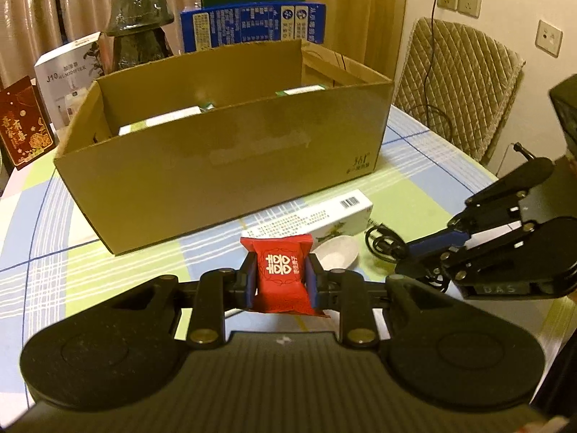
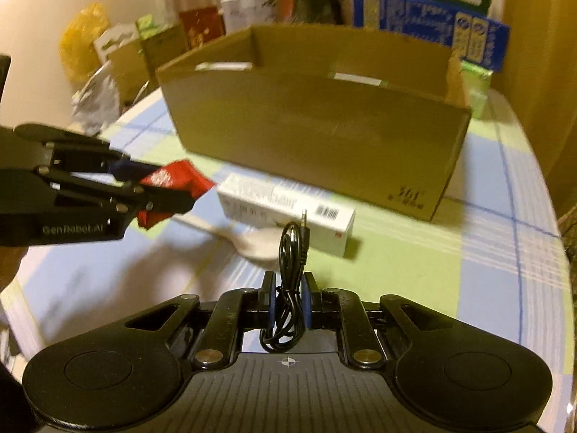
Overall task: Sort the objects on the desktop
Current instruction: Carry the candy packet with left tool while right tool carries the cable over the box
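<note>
The left gripper (image 1: pixel 282 281) pinches a red packet (image 1: pixel 283 274) between its pads, held above the table (image 1: pixel 72 252) in front of the box (image 1: pixel 223 166). The right gripper (image 2: pixel 287 301) is pressed onto a coiled black cable (image 2: pixel 290 288), also in front of the box. A white carton (image 2: pixel 288 209) lies along the box's near wall, and a white spoon (image 2: pixel 259 243) rests just before the carton. Inside the box lie some packs, perhaps white-and-green; the view is too low to tell more.

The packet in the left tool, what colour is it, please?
Red with white print, clearest in the left wrist view: packet.
</note>
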{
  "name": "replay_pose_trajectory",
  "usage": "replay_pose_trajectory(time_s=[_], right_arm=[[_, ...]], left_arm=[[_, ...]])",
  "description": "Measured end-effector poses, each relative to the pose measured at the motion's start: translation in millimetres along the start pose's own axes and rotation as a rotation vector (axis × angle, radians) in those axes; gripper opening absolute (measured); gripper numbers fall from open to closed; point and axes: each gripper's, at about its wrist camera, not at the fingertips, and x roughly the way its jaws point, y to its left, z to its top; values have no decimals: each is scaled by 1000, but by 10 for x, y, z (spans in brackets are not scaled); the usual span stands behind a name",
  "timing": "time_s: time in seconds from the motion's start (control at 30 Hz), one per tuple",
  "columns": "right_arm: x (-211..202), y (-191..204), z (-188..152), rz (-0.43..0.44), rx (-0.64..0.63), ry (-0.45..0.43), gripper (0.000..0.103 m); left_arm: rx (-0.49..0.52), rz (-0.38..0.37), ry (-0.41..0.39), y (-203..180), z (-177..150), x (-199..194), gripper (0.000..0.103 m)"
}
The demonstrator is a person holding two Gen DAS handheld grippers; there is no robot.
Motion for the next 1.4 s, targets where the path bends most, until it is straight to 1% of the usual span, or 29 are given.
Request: replay_pose_trajectory(time_s=[0.13, 0.33, 0.53, 0.73, 0.87, 1.1, 1.4], right_arm=[[-60, 46, 117, -31, 13, -67, 11], [-96, 5, 268, -87, 87, -140, 11], [-228, 16, 428, -101, 121, -207, 11], [-276, 90, 527, -110, 113, -251, 11], [-292, 122, 595, -132, 118, -286, 11], [-342, 150, 793, -157, 129, -358, 11], [-325, 111, 1025, -180, 156, -408, 11]], left_arm=[[-12, 17, -1, 47, 23, -44, 22], [-24, 35, -23, 71, 120, -121, 22], [-34, 45, -28, 73, 205, -138, 22], [-36, 54, -38, 86, 291, -151, 22], [-43, 58, -46, 115, 338, -163, 22], [-85, 87, -92, 288, 519, -216, 22], [-142, 119, -165, 546, 809, -301, 22]])
